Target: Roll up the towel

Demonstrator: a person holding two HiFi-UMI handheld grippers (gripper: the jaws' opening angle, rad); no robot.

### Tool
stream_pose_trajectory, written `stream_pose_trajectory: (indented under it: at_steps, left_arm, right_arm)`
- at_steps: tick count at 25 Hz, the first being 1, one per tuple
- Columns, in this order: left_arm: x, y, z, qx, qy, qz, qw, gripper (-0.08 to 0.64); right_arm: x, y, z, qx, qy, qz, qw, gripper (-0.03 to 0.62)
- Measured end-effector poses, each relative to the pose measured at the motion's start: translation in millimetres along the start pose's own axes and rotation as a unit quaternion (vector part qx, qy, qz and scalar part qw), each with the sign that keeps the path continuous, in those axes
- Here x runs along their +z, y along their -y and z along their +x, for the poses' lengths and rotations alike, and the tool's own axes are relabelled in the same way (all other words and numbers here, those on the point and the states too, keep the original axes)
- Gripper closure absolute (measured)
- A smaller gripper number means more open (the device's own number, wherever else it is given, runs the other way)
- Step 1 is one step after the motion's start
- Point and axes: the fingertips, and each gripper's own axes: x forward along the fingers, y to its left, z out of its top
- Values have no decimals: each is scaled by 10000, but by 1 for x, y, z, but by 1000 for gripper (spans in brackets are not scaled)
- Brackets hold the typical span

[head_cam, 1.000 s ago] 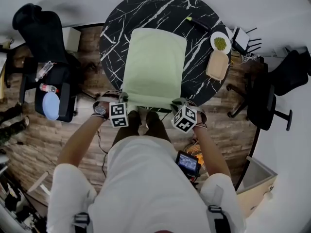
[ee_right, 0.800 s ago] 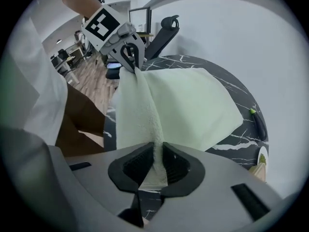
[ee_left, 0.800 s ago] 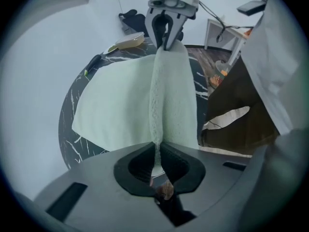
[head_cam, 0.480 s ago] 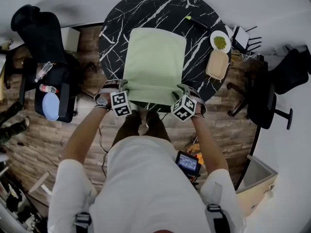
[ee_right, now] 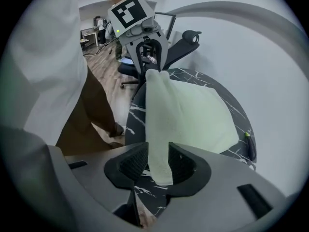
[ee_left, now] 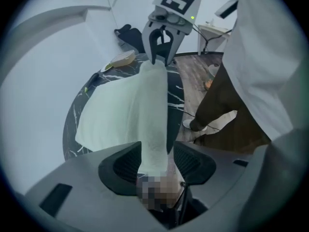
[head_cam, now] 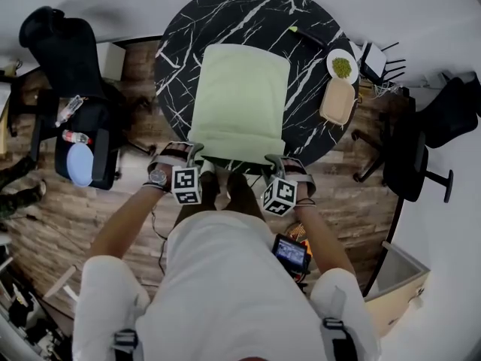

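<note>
Wood-plank flooring surrounds a round black marble-pattern table (head_cam: 180, 28). A pale green towel (head_cam: 242, 89) lies flat across the middle of the table, running from its far half to its near edge. The near end of the towel is turned over into a low roll along the table's near edge.

The left gripper (head_cam: 194, 153) stands at the table's near edge, at the left end of the roll, pointing steeply down. Its jaws have just been opening and stand wide apart. The roll end lies between them with a gap at one pad, unclamped.

The right gripper (head_cam: 275, 161) stands at the table's near edge, at the right end of the roll. Its jaws have just been closing. The roll end sits between the pads and nearly fills the gap, but no squeeze shows.

A small plate (head_cam: 342, 66) and an oval tray (head_cam: 336, 101) sit at the table's right rim.
</note>
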Motion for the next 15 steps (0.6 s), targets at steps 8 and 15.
stream_pose_trajectory:
  at_steps: [8, 15]
  left_arm:
    - [-9, 2, 43, -34, -533, 42, 9986, 385]
    - [-7, -7, 43, -117, -592, -211, 9980, 511]
  right_arm:
    - [-15, -17, 50, 164, -463, 269, 9984, 466]
    - [-14, 2, 45, 57, -522, 480, 9975, 580]
